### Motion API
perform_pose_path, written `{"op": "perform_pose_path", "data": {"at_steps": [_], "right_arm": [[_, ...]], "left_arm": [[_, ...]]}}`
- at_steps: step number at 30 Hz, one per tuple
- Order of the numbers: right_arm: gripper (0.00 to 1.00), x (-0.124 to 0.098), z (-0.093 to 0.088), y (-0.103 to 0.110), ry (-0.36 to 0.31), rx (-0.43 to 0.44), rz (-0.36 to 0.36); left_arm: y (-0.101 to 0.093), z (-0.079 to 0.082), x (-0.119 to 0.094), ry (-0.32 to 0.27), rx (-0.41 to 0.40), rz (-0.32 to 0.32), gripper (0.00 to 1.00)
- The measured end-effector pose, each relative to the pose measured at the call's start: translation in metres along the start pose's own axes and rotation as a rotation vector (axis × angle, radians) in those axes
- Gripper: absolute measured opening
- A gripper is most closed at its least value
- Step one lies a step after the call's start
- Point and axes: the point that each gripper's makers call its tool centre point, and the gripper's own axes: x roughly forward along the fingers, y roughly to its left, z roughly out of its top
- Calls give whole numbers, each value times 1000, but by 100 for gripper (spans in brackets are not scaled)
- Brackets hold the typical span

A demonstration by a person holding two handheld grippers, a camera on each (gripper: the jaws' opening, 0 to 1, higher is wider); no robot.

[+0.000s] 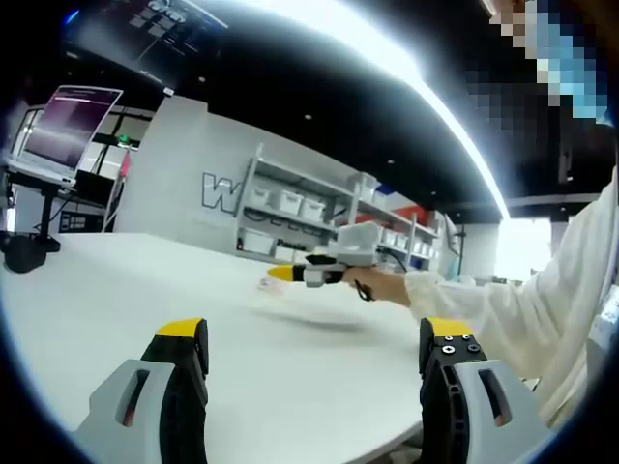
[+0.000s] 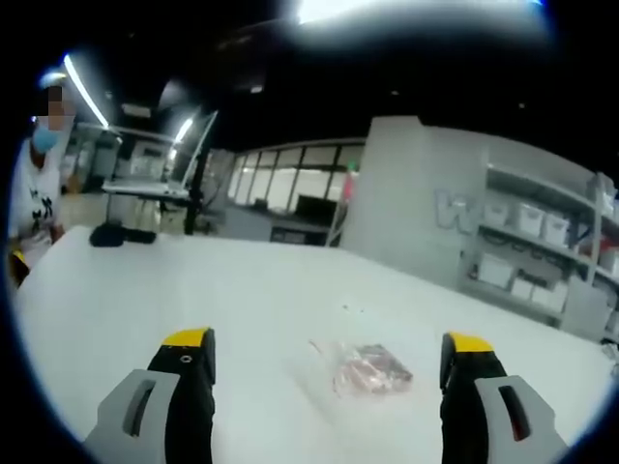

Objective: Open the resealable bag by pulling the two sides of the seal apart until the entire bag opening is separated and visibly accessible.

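Observation:
A clear resealable bag (image 2: 360,368) with brownish contents lies flat on the white table (image 2: 242,290), just ahead of my right gripper (image 2: 329,360), whose jaws stand wide open either side of it without touching it. In the left gripper view my left gripper (image 1: 314,340) is open over bare table (image 1: 145,280) with nothing between its jaws. The right gripper (image 1: 290,275) comes in from the right there, held in a hand with a white sleeve, hovering above the table. The bag (image 1: 273,287) shows as a faint pale patch beneath its tip.
A black stand base (image 2: 121,235) and a monitor (image 1: 63,130) stand at the table's far end. Shelving with white bins (image 1: 290,208) lines the wall behind. A person in white (image 2: 34,208) stands at the left table edge. The table's near edge (image 1: 387,440) runs close below my left gripper.

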Motion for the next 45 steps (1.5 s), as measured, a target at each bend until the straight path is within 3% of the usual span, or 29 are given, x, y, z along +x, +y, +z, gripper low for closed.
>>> {"op": "perform_pose_path", "data": {"at_steps": [19,31,45], "right_arm": [[97,-37,7,12,-39,37,30],[98,-64,18,18,-81,10,31],[94,-97,19,29,-101,-10,49]], "left_arm": [[1,-3,0,0,-9,0,88],[4,-2,2,-4,-9,7,88],[3,-4,2,1,-9,4,88]]}}
